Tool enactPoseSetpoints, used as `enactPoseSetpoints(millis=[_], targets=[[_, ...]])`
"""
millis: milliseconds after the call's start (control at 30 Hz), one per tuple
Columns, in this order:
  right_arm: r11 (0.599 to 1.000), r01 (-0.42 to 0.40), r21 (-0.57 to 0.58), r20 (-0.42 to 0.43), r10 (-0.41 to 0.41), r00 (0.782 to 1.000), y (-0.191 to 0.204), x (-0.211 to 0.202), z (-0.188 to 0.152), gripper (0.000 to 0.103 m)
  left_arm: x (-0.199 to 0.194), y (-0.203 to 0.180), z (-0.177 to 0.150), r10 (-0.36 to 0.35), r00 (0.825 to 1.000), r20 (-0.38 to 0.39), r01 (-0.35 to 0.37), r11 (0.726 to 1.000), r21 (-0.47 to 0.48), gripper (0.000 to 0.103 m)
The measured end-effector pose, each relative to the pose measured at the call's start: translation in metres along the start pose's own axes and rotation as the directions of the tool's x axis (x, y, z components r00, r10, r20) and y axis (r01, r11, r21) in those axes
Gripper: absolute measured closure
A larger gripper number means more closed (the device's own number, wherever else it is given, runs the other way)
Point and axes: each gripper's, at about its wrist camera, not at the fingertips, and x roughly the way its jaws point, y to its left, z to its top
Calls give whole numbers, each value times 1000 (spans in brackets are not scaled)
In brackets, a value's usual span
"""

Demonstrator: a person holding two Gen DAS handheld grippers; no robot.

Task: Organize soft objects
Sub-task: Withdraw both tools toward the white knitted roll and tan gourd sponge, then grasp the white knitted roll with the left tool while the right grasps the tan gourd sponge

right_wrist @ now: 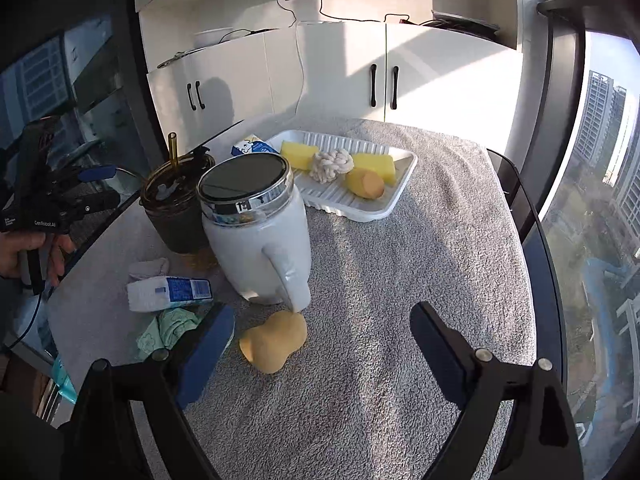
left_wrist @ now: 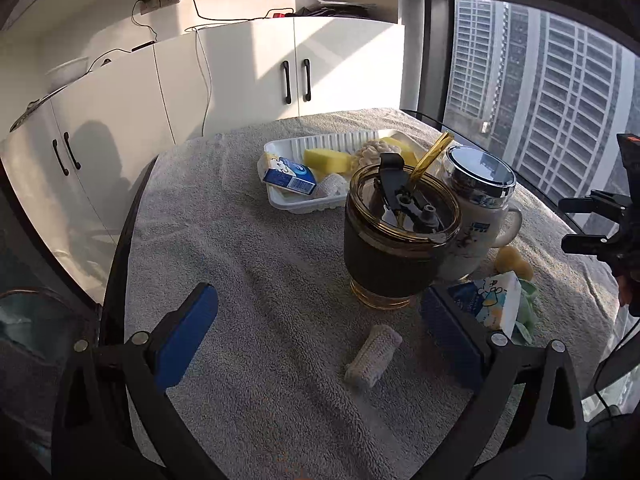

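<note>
From the left wrist, my left gripper (left_wrist: 320, 340) tilts down over the grey towel (left_wrist: 240, 240), jaws spread wide and empty; a knitted roll (left_wrist: 373, 357) lies between the fingertips, nearer the right pad, touching neither. From the right wrist, my right gripper (right_wrist: 324, 354) also angles down, wide and holding nothing; a yellow sponge piece (right_wrist: 276, 340) sits just inside its left pad, possibly brushing it. The white tray (right_wrist: 400, 196) stands well beyond

A high-rise apartment room. White cabinets (left_wrist: 224, 80) with black handles fill the upper left, wall sockets (left_wrist: 160, 0) with trailing cables sit above, and tower blocks (left_wrist: 540, 92) show through the window at right.
</note>
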Motion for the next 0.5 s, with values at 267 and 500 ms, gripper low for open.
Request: enactPoseSetpoints(millis=[267, 500], targets=[[990, 5, 139, -49, 2, 999, 12, 25, -29, 20, 20, -29, -31, 26, 997, -76, -16, 993, 121, 0], [982, 49, 181, -90, -33, 995, 7, 44, -23, 27, 47, -32, -32, 87, 989, -117, -60, 975, 215, 0]])
